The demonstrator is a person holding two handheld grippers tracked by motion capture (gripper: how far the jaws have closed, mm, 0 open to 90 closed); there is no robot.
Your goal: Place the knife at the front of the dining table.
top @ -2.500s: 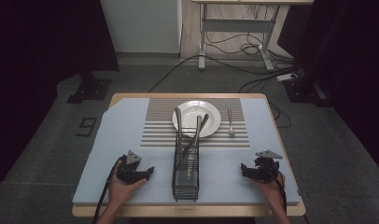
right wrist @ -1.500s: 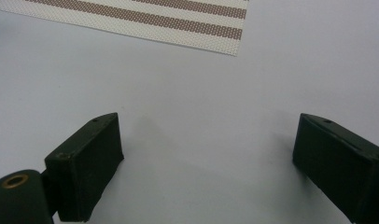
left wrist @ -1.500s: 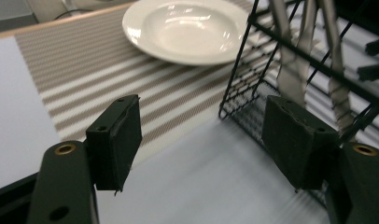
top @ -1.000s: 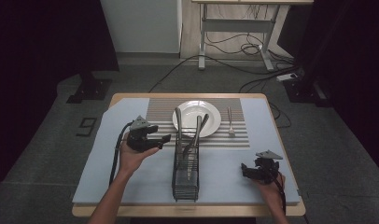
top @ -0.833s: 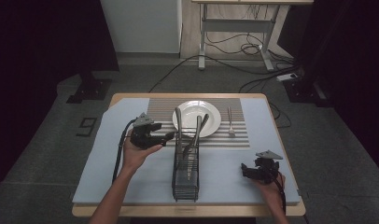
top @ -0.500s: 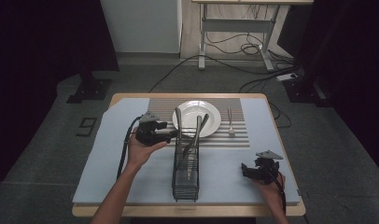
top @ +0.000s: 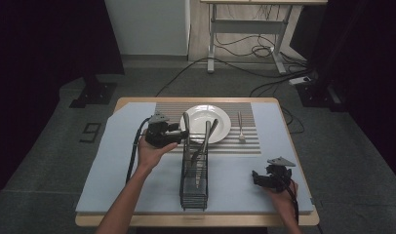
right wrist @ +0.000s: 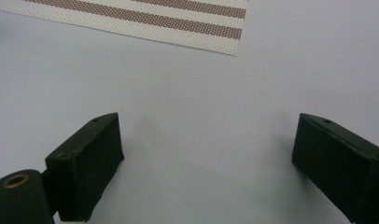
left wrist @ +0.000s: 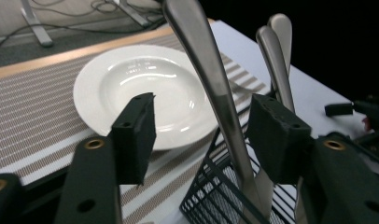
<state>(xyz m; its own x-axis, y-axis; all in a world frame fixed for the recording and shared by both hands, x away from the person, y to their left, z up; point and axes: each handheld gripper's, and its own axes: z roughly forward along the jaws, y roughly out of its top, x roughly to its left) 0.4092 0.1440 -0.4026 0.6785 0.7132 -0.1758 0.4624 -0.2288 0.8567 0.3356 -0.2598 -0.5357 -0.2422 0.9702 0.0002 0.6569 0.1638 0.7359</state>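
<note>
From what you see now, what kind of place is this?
Probably a lab or studio set up for recording table tasks: a table with a lone plate and cutlery rack, loose floor cables, and dark curtains around.

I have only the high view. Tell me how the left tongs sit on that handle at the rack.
Observer: In the left gripper view the left tongs are open, and the nearest utensil handle stands between the jaws, nearer the right one; whether it touches, I cannot tell.
Operator: Report what is behind that handle.
Observer: Two more handles rise from the wire rack, just past the right jaw.
Operator: Now the right tongs.
Observer: The right tongs are wide open, with bare grey mat between the jaws and a corner of the striped placemat beyond.
</note>
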